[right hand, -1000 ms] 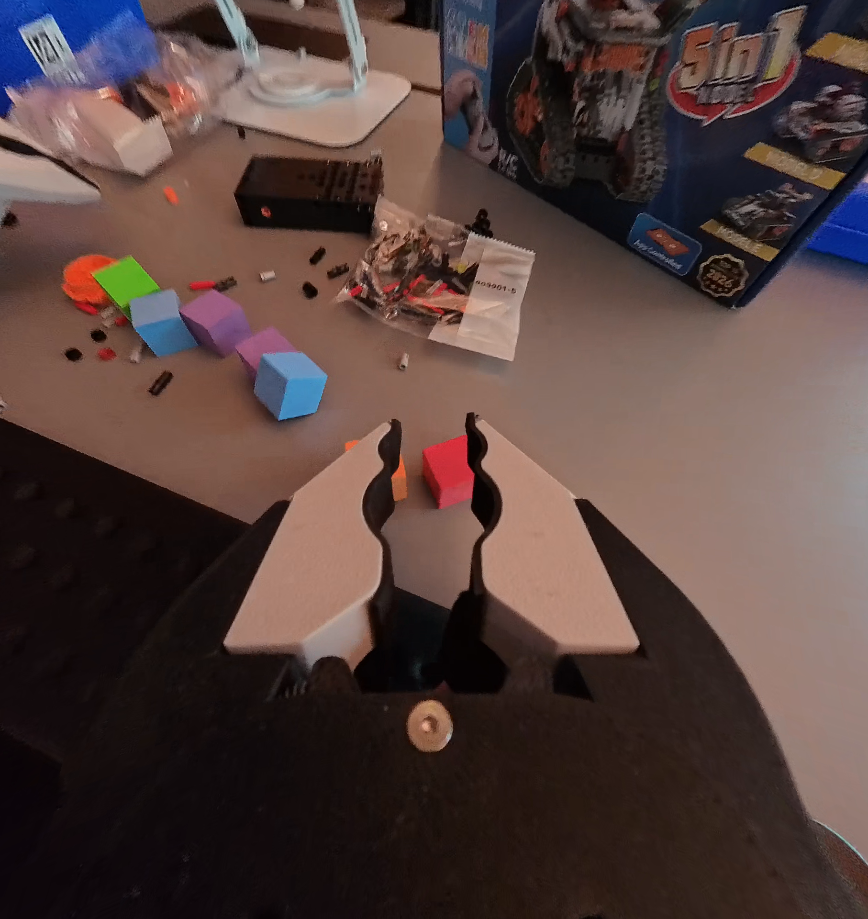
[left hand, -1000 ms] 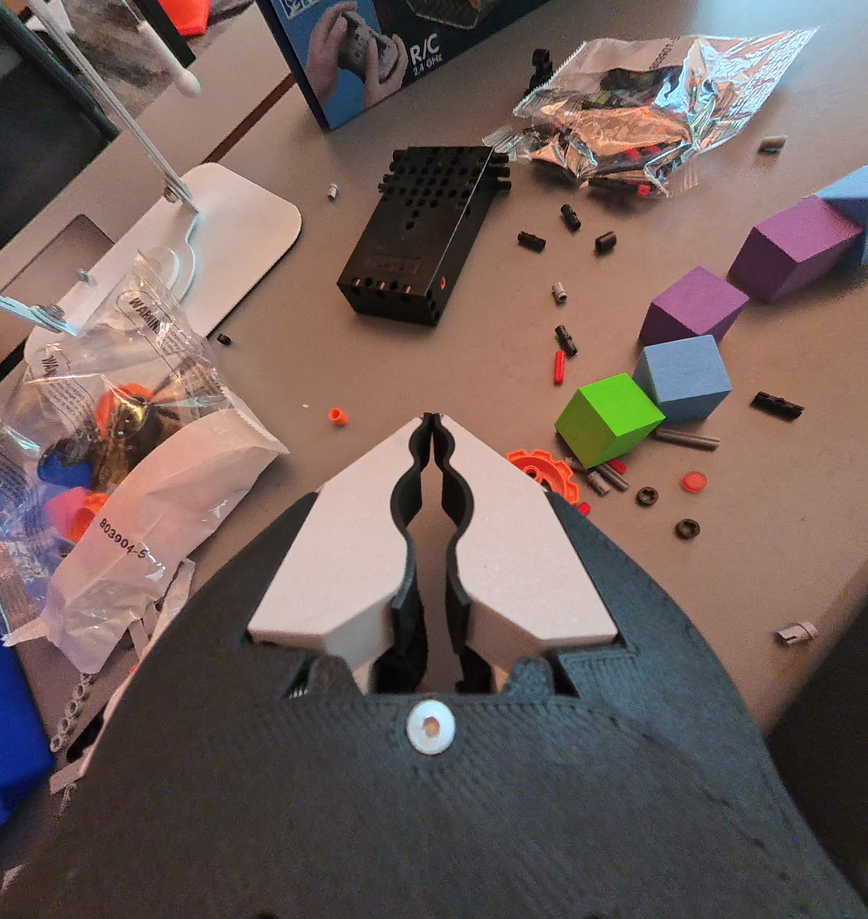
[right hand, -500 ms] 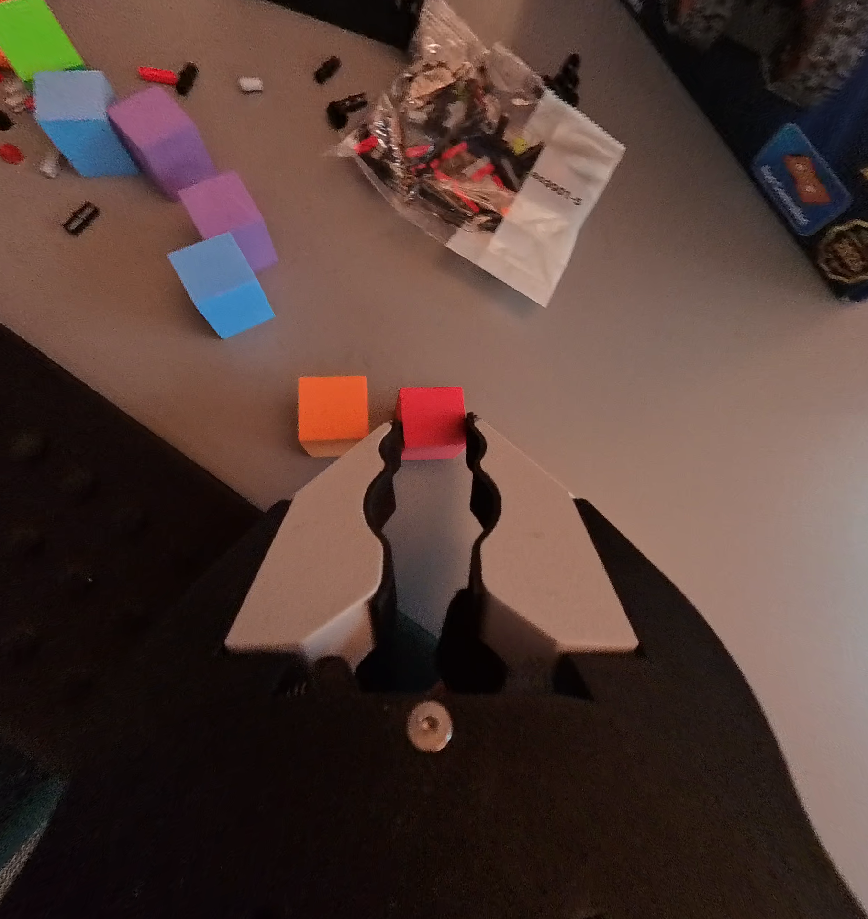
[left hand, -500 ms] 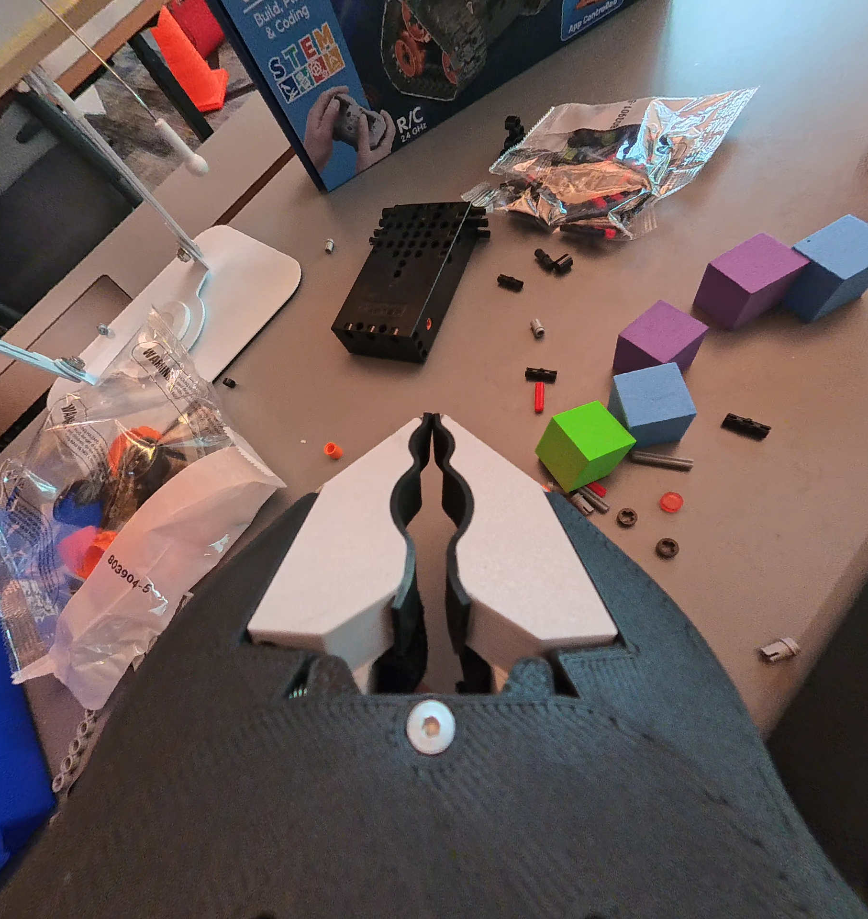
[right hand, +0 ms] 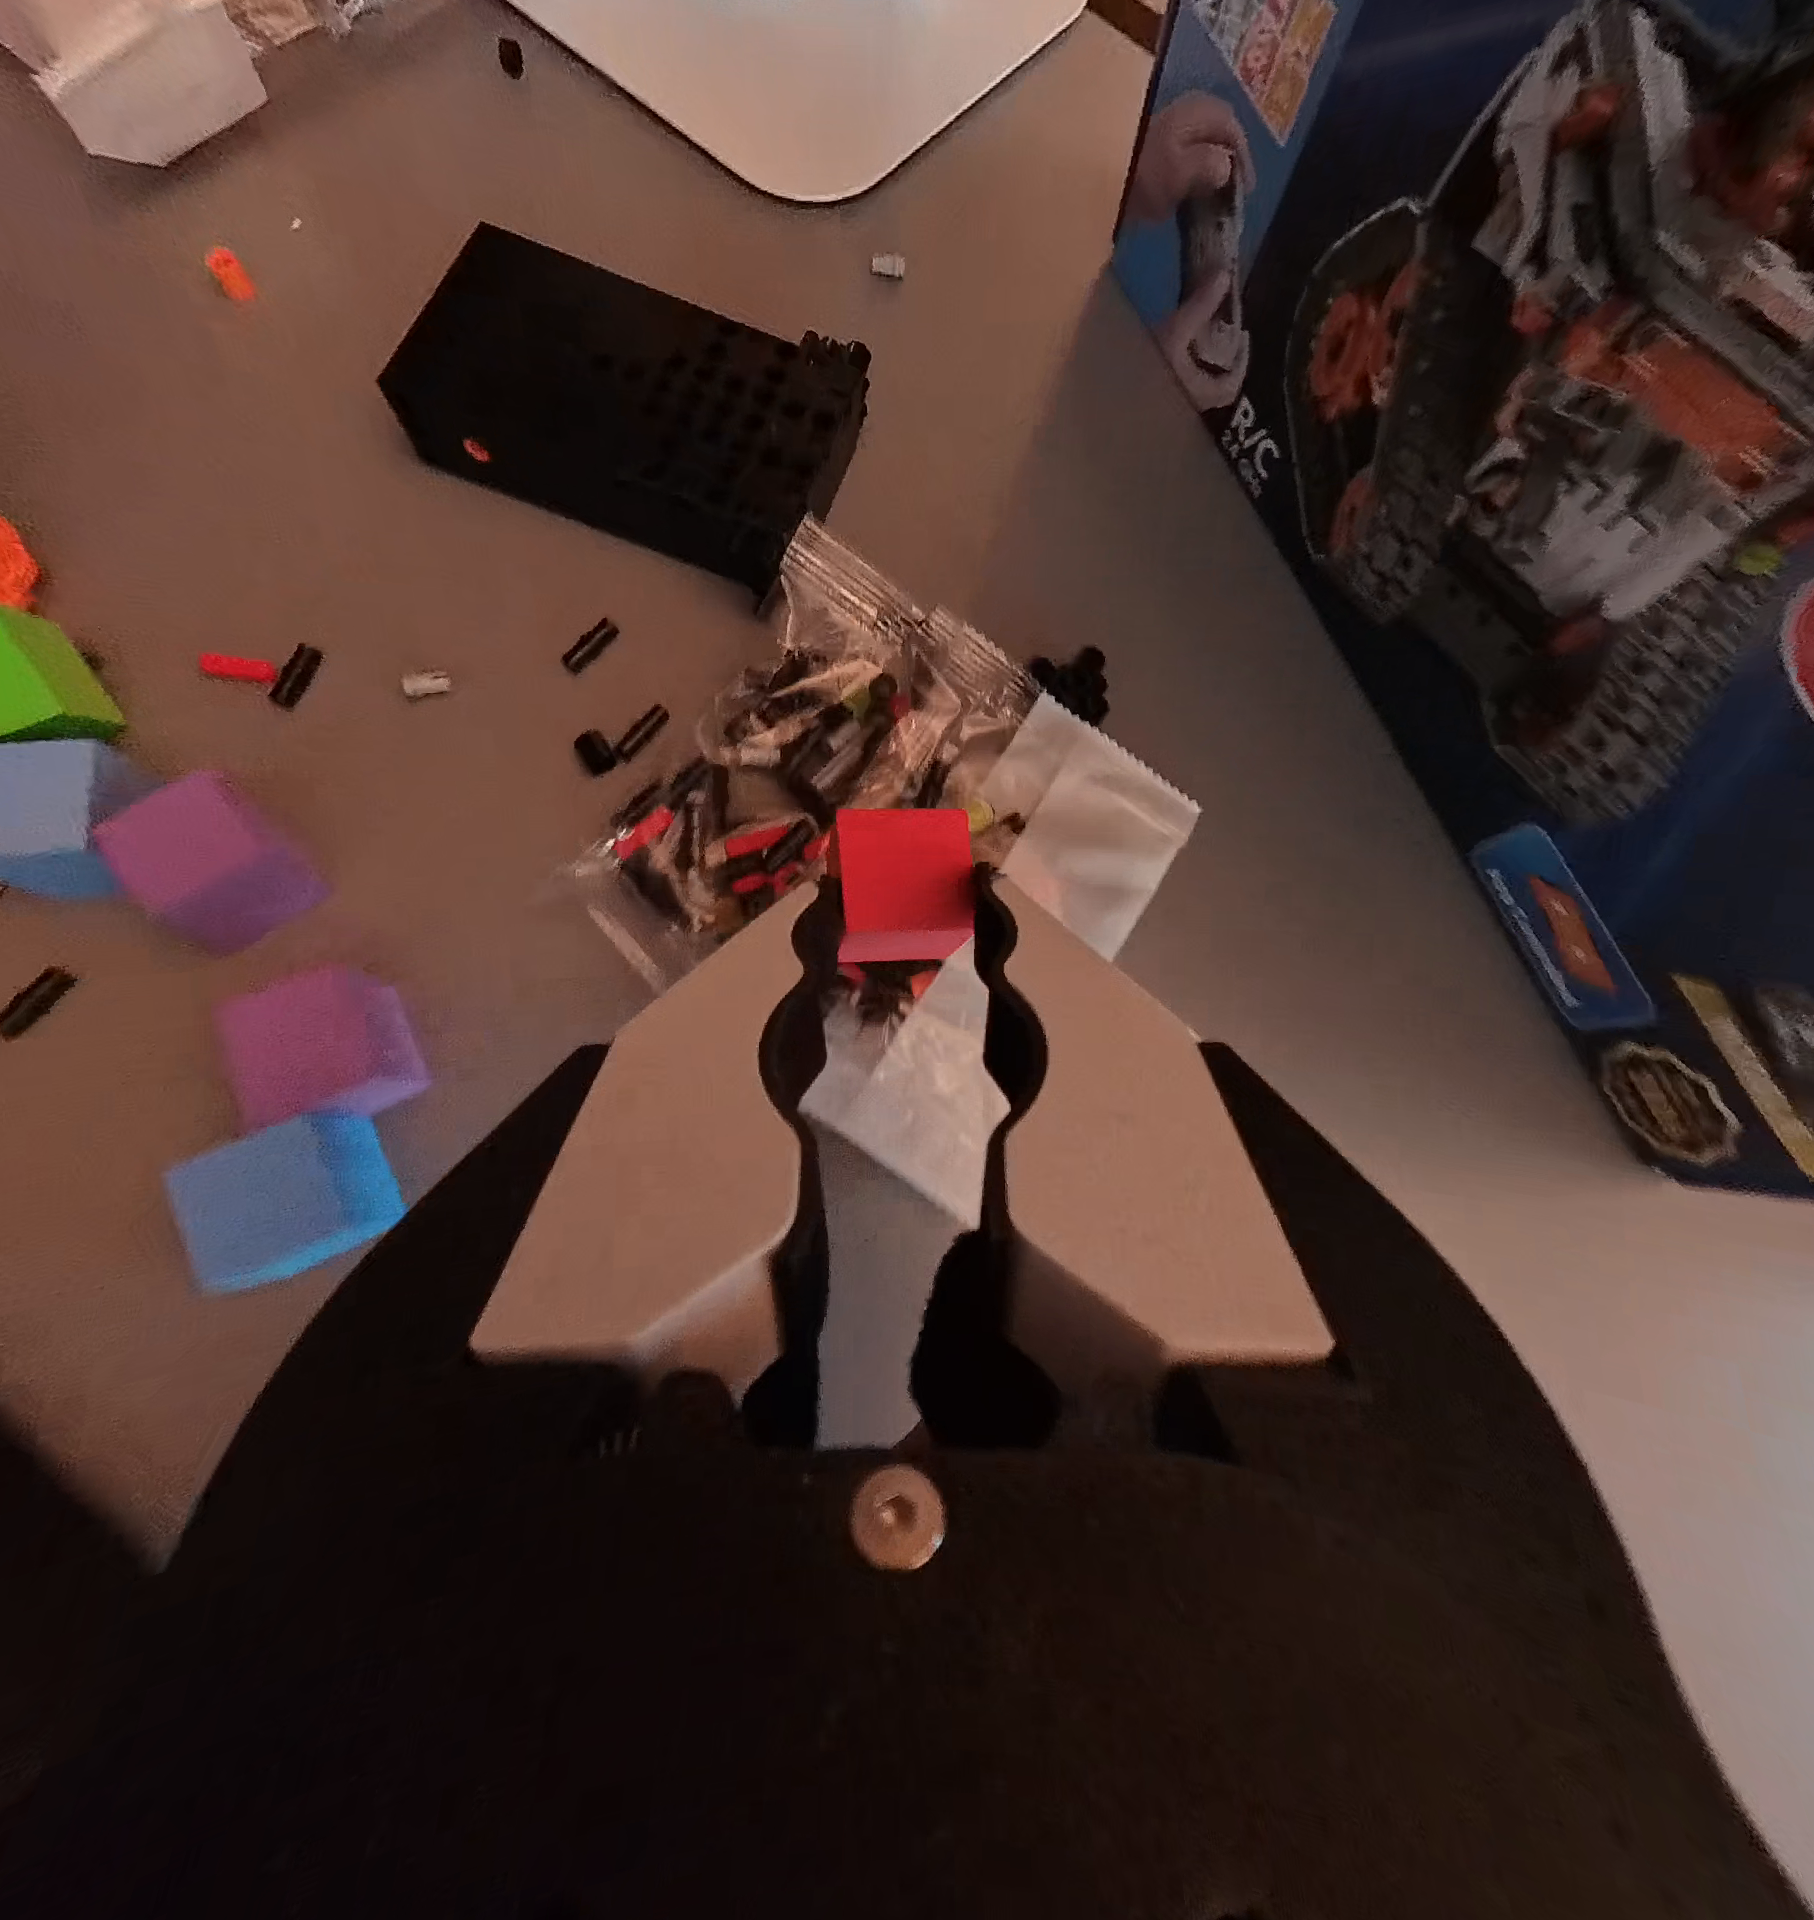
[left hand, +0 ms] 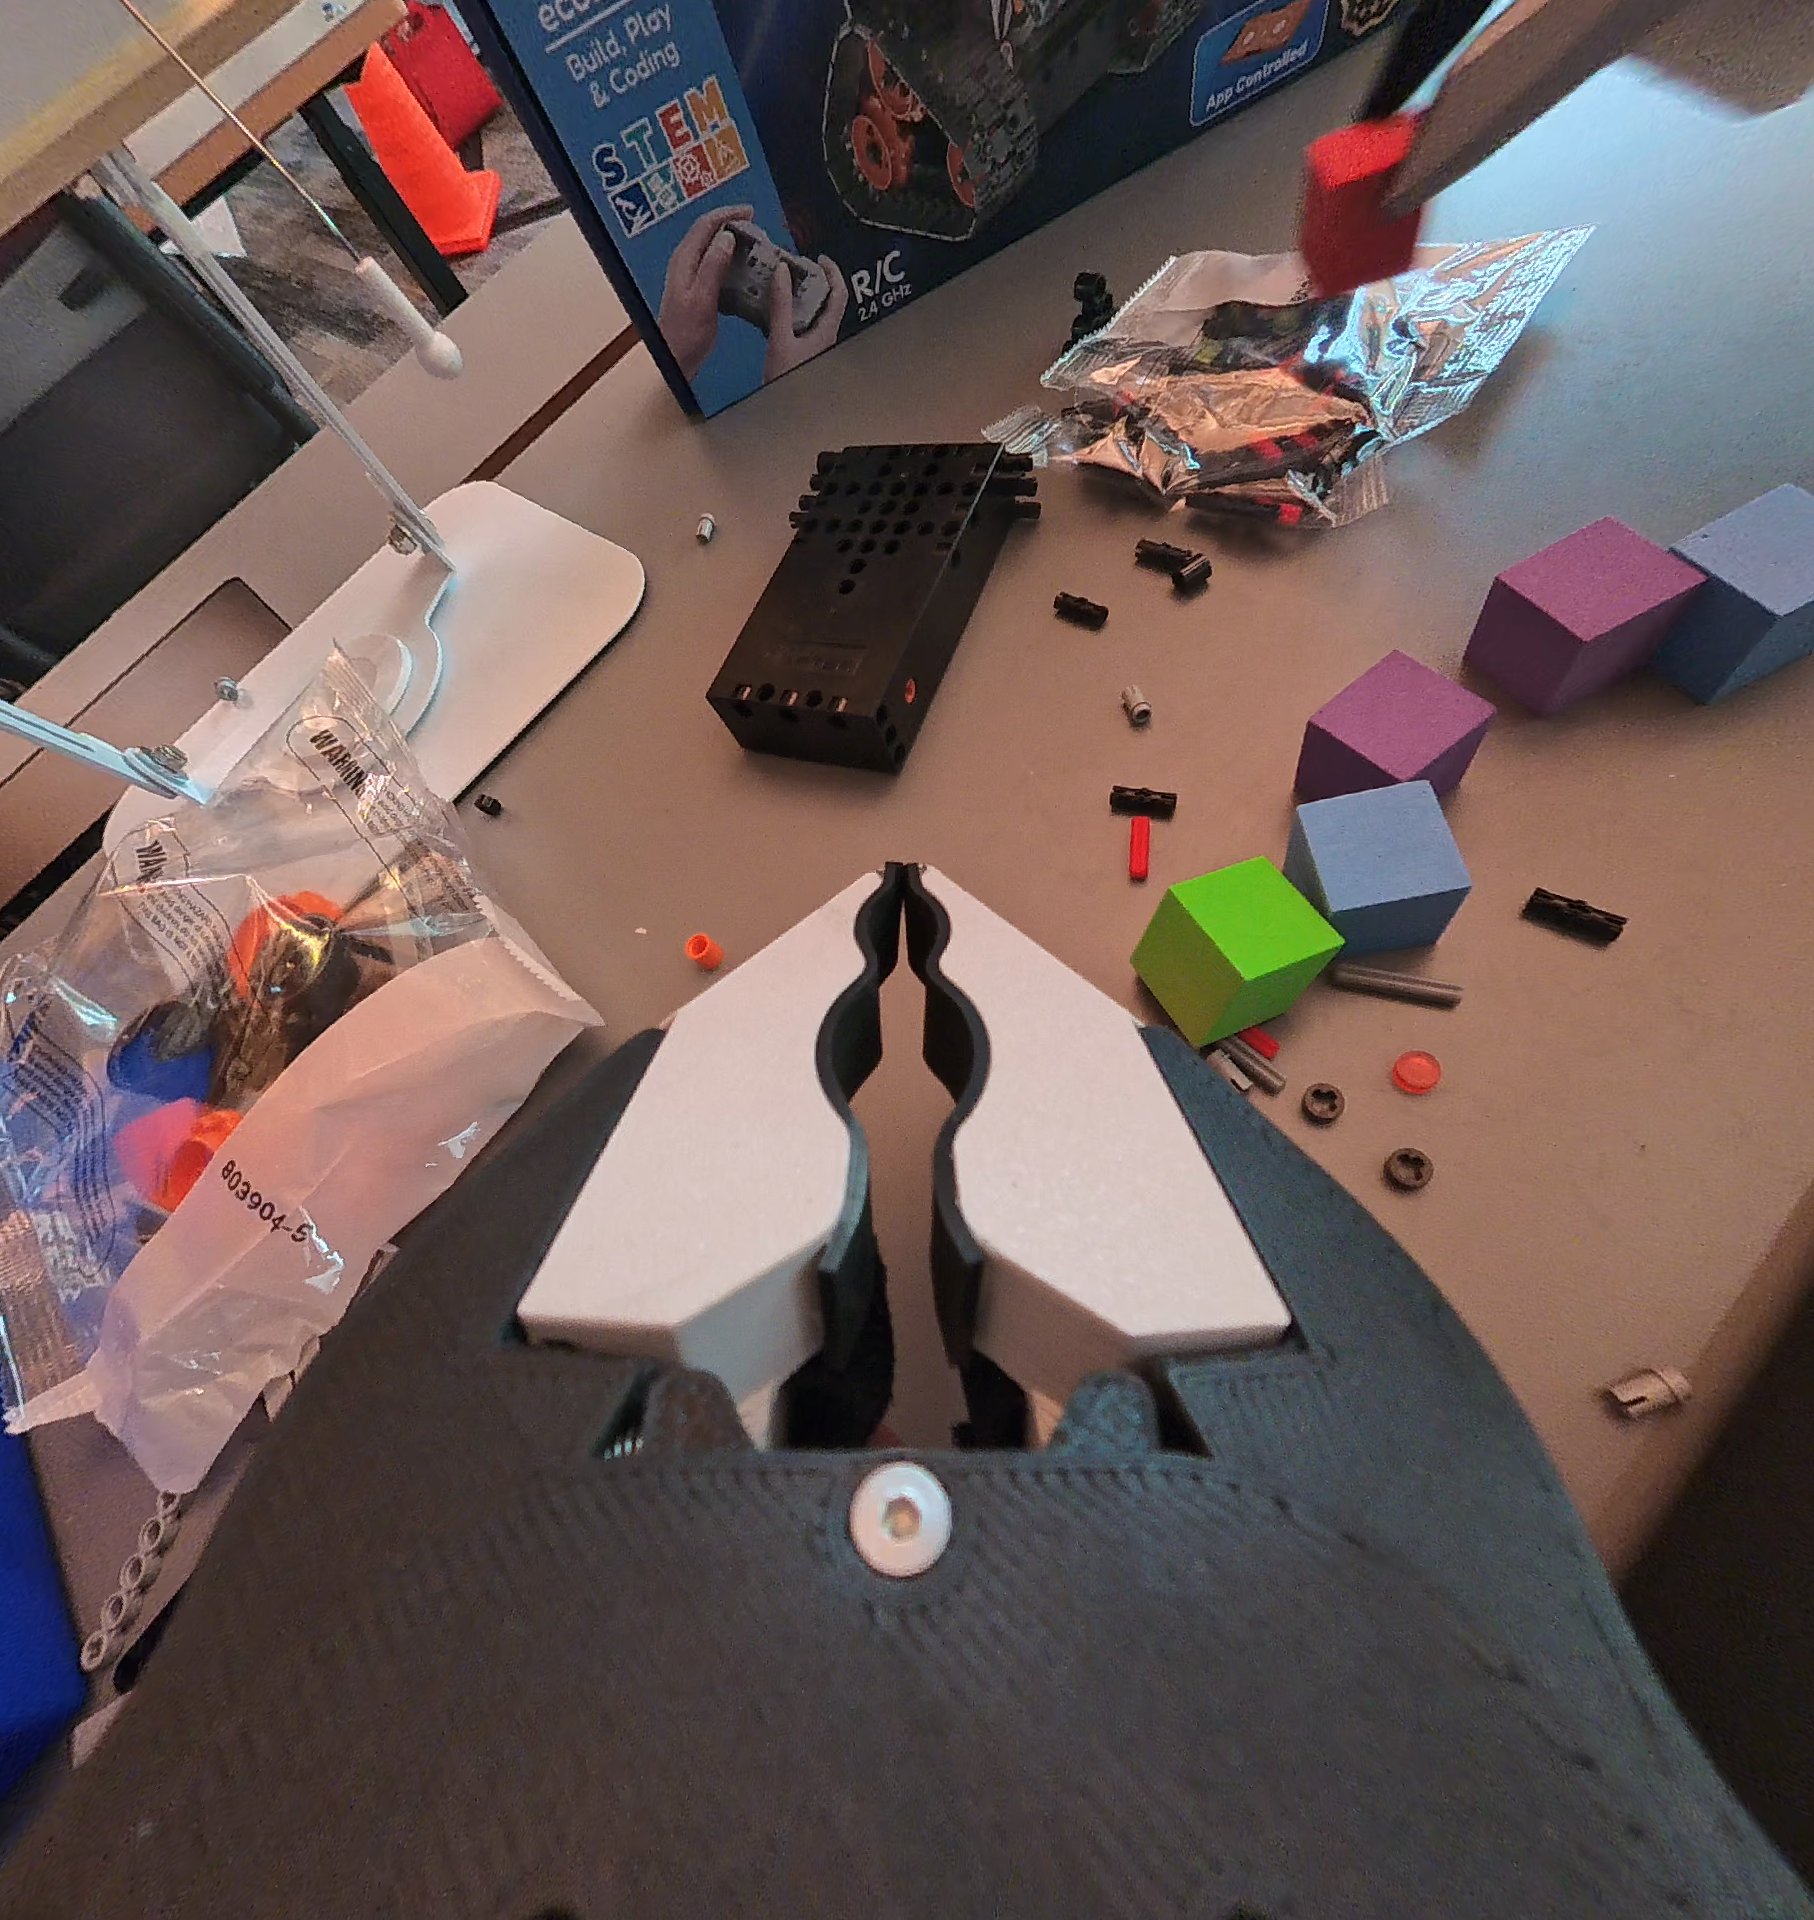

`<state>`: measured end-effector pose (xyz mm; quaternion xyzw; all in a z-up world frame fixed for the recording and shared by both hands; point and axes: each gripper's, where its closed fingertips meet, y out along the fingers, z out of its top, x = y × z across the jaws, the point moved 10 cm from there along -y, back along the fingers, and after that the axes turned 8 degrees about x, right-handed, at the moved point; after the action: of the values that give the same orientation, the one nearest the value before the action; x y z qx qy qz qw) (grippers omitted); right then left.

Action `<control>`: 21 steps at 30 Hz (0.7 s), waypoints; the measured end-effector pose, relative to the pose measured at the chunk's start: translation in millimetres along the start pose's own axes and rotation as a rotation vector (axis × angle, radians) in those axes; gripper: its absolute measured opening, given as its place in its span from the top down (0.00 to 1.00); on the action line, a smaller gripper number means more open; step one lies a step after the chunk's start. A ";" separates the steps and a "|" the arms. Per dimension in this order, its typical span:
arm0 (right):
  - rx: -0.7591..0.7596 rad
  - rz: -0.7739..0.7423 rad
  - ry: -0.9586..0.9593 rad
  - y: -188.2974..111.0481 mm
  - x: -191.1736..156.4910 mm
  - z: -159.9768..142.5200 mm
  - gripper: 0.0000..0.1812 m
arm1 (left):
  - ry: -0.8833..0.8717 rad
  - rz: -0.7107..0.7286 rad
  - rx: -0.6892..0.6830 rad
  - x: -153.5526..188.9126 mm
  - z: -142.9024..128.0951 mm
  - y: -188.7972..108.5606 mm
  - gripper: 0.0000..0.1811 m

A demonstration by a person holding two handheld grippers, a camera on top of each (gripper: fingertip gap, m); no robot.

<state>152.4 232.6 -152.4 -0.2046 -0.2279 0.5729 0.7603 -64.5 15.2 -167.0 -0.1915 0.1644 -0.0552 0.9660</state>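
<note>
blurred: purple cube (right hand: 212, 860) and blue cube (right hand: 282, 1195) left of right gripper (right hand: 901, 894) | cut off: green cube (right hand: 9, 675) far left | box (right hand: 1568, 520) right, blurred

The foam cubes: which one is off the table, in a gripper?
The red cube, pinched at the right gripper tips above the parts bag. The green, blue and purple cubes lie on the table.

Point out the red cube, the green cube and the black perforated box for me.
small red foam cube (right hand: 901, 873): right wrist view, its upper face, between the fingertips.
bright green foam cube (left hand: 1235, 948): left wrist view, its top face.
black rectangular perforated plastic box (left hand: 872, 613): left wrist view, its top surface.
</note>
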 end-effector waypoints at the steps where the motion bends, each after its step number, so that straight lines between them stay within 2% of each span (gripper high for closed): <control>1: -0.011 0.008 0.000 8.5 2.2 1.7 0.87 | -0.001 -0.003 0.000 0.3 0.0 0.3 1.00; 5: -0.086 0.040 0.012 32.3 8.1 -2.5 0.86 | 0.001 -0.015 -0.003 2.1 0.2 1.5 1.00; 8: -0.086 0.038 0.009 29.1 8.5 -1.5 0.82 | -0.004 -0.017 0.005 2.2 1.3 0.9 1.00; 14: -0.033 0.009 -0.026 -17.3 0.6 -1.7 0.75 | -0.006 -0.017 0.011 2.2 2.0 -0.9 1.00; 18: -0.090 0.110 -0.069 -55.7 -30.4 -24.8 0.71 | -0.010 -0.022 0.018 3.0 3.3 -2.1 1.00; 21: -0.136 0.174 -0.102 -72.5 -53.9 -45.7 0.69 | -0.008 -0.027 0.022 4.2 4.5 -2.2 1.00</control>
<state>222.4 159.4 -154.1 -0.2452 -0.2861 0.6295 0.6796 -59.2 14.1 -163.5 -0.1832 0.1572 -0.0691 0.9680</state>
